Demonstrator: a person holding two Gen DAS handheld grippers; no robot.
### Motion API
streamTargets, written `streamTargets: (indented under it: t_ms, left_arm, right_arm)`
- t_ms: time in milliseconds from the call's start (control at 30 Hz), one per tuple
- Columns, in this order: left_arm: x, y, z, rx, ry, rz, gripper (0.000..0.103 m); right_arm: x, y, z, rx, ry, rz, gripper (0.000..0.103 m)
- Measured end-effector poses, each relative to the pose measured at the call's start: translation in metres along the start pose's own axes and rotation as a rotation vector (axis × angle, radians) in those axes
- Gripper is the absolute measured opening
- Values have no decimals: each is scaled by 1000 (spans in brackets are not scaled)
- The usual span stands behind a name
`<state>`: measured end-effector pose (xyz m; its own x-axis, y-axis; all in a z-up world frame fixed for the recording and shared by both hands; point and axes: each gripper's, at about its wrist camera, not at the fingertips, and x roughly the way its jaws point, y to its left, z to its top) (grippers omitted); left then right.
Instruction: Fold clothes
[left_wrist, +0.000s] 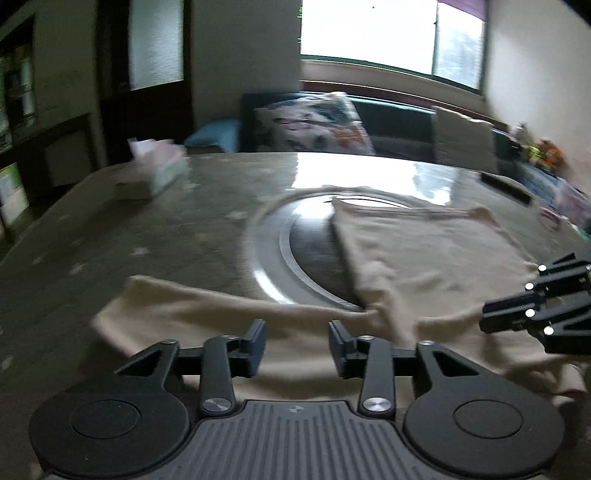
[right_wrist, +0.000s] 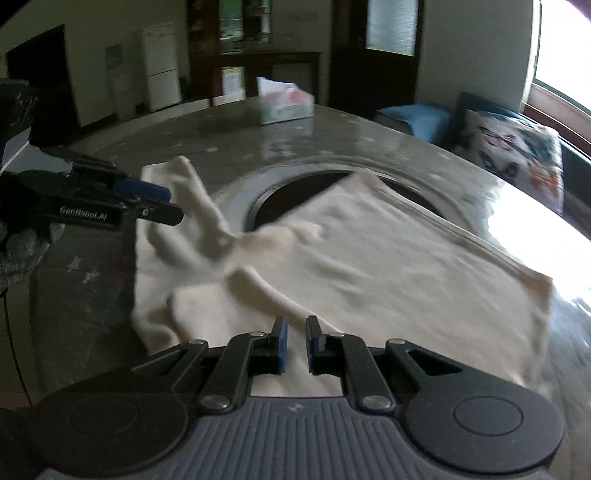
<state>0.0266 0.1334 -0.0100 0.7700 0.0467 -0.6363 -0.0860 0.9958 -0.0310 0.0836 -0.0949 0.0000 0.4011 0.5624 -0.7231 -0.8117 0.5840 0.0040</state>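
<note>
A cream garment (left_wrist: 417, 258) lies partly folded on the round marble table (left_wrist: 155, 229), over the dark centre disc (left_wrist: 314, 254). It also shows in the right wrist view (right_wrist: 369, 266), with a crumpled sleeve (right_wrist: 199, 199) at its left. My left gripper (left_wrist: 297, 332) is open, its jaws wide apart just above the garment's near edge, holding nothing. It shows from the side in the right wrist view (right_wrist: 162, 203). My right gripper (right_wrist: 294, 328) is open with a narrow gap, over the garment's near edge, empty. It shows at the right of the left wrist view (left_wrist: 495, 317).
A tissue box (left_wrist: 155, 170) stands at the table's far left, also in the right wrist view (right_wrist: 284, 103). A sofa with a patterned cushion (left_wrist: 314, 125) sits behind the table under a bright window. A dark flat object (left_wrist: 506, 186) lies at the far right edge.
</note>
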Motion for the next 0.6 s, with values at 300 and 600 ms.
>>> streamTargets:
  t_ms: [300, 600]
  left_arm:
    - [4, 42, -1, -100, 22, 182, 58]
    - [7, 55, 0, -141, 27, 260, 65]
  right_arm:
    - [30, 27, 17, -63, 6, 66, 17]
    - [19, 46, 7, -129, 14, 96, 19]
